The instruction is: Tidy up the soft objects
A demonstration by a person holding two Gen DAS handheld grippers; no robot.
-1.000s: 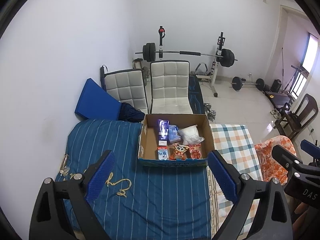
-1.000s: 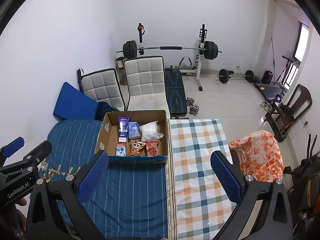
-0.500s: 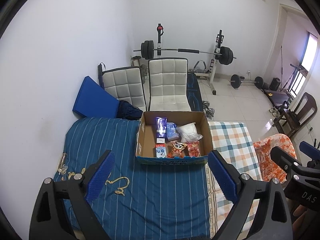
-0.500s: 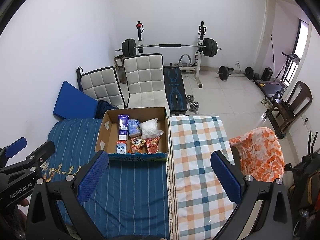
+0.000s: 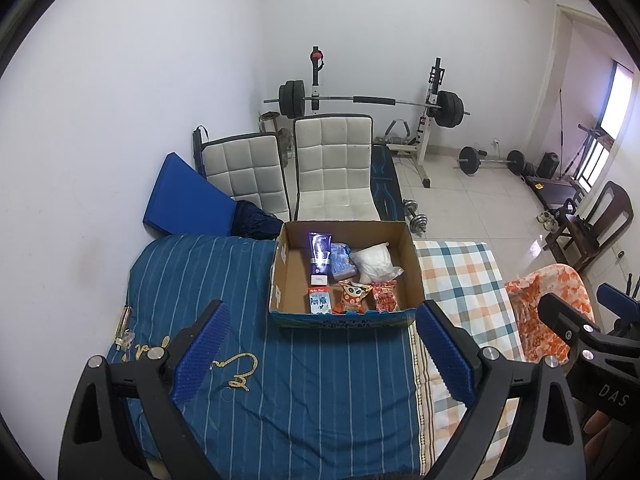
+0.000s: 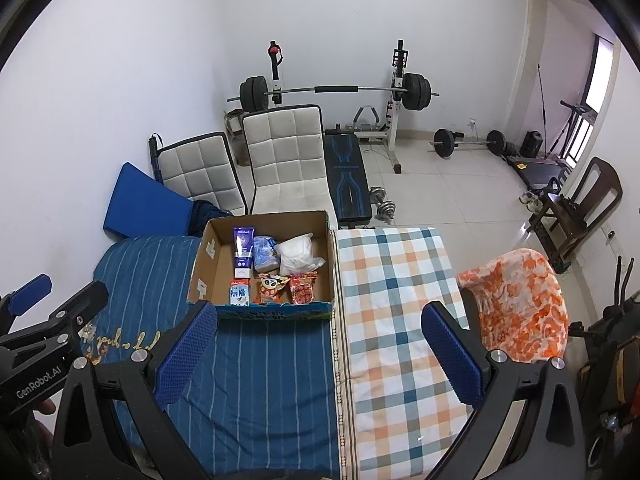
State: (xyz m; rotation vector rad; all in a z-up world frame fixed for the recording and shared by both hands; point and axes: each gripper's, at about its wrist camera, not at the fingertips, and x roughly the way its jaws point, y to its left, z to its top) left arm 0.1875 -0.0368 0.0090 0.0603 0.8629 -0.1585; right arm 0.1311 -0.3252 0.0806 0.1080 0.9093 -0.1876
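Note:
A cardboard box (image 5: 410, 264) (image 6: 203, 264) sits on the bed at its far end. It holds a purple tube (image 5: 320, 254) (image 6: 243, 249), a blue packet (image 5: 342, 262) (image 6: 265, 254), a white bag (image 5: 375, 262) (image 6: 298, 256), a milk carton (image 5: 319, 301) (image 6: 239, 294) and two orange-red snack packets (image 5: 354, 296) (image 6: 302, 288). My left gripper (image 5: 320, 354) is open and empty, held high above the blue striped cover (image 5: 312, 392). My right gripper (image 6: 320, 354) is open and empty above the seam between the covers. Each gripper shows at the edge of the other's view.
A checked cover (image 6: 392, 312) lies on the right half of the bed. An orange floral cloth (image 6: 516, 308) drapes over a chair on the right. Two white padded chairs (image 6: 284, 160), a blue cushion (image 6: 140, 208) and a barbell rack (image 6: 336, 92) stand beyond the bed.
Both views have pulled back and risen slightly, so the box sits a little higher and farther. Both grippers stay open and empty.

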